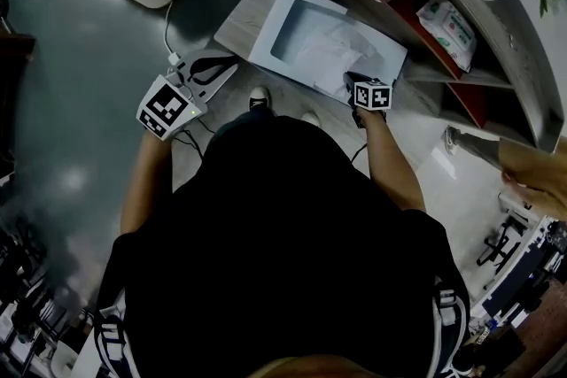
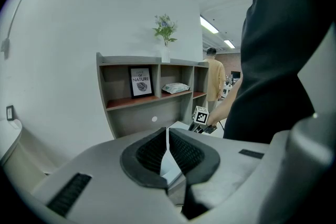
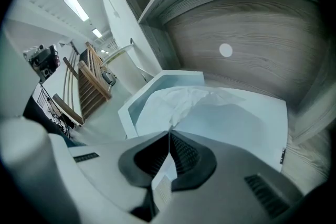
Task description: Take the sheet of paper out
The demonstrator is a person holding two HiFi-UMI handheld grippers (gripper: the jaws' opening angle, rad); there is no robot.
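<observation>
An open white box [image 1: 282, 20] lies on the low wooden ledge in front of the shelf, with a crumpled white sheet of paper [image 1: 326, 53] inside. My right gripper [image 1: 353, 81] reaches into the box at its near right. In the right gripper view the gripper [image 3: 169, 134] is shut on a gathered fold of the sheet [image 3: 181, 99], which rises from the box [image 3: 131, 108] to the pad tips. My left gripper [image 1: 213, 66] hovers left of the box, over its near left corner. Its pads [image 2: 167, 136] are together with nothing held.
A wooden shelf unit [image 1: 425, 4] stands right behind the box, holding a framed picture [image 2: 140, 82] and a pack of wipes [image 1: 447, 20], with a vase of flowers [image 2: 165, 34] on top. A cable [image 1: 168, 22] trails on the grey floor. Another person [image 2: 214, 78] stands beyond the shelf.
</observation>
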